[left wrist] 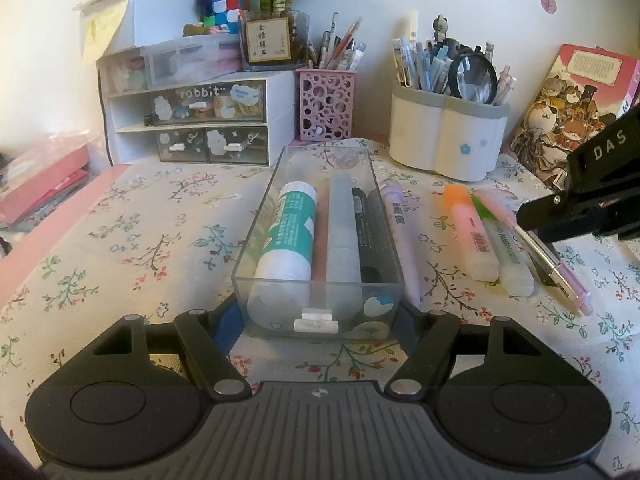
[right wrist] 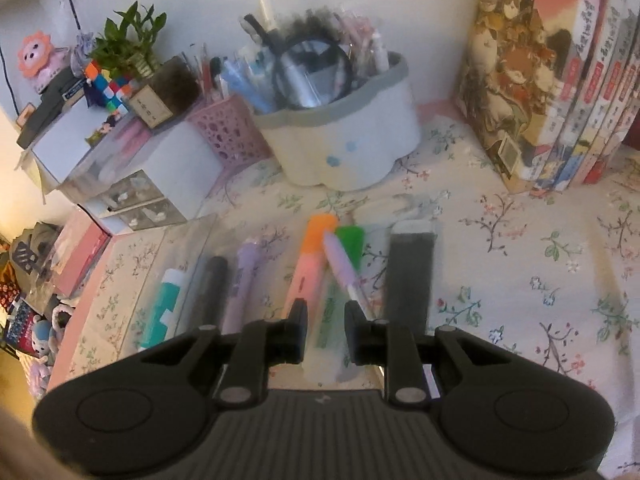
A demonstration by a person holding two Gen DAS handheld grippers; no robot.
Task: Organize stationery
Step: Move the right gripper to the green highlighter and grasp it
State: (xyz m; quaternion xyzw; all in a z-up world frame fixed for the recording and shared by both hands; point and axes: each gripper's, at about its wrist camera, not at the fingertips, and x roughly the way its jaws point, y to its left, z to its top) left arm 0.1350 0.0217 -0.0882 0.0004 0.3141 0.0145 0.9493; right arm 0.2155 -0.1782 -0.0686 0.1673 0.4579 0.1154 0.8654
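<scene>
My left gripper [left wrist: 320, 312] is shut on the near end of a clear drawer tray [left wrist: 260, 216] on the floral cloth. The tray holds a teal-and-white glue stick [left wrist: 288, 232], a frosted tube and a black marker [left wrist: 364, 224]. A lilac pen [left wrist: 400, 232] lies beside its right wall. Further right lie an orange highlighter [left wrist: 468, 228], a green highlighter [left wrist: 500, 244] and a pink pen [left wrist: 560, 268]. My right gripper [right wrist: 326, 320] hovers over the highlighters [right wrist: 316, 264], its jaws a little apart around the pink pen [right wrist: 340, 264]; I cannot tell whether it grips.
A white drawer unit [left wrist: 192, 120], a pink mesh pen cup [left wrist: 326, 100] and a white pen holder [left wrist: 444, 136] stand at the back. Books [right wrist: 560, 80] stand at the right. A dark flat case [right wrist: 408, 276] lies right of the highlighters.
</scene>
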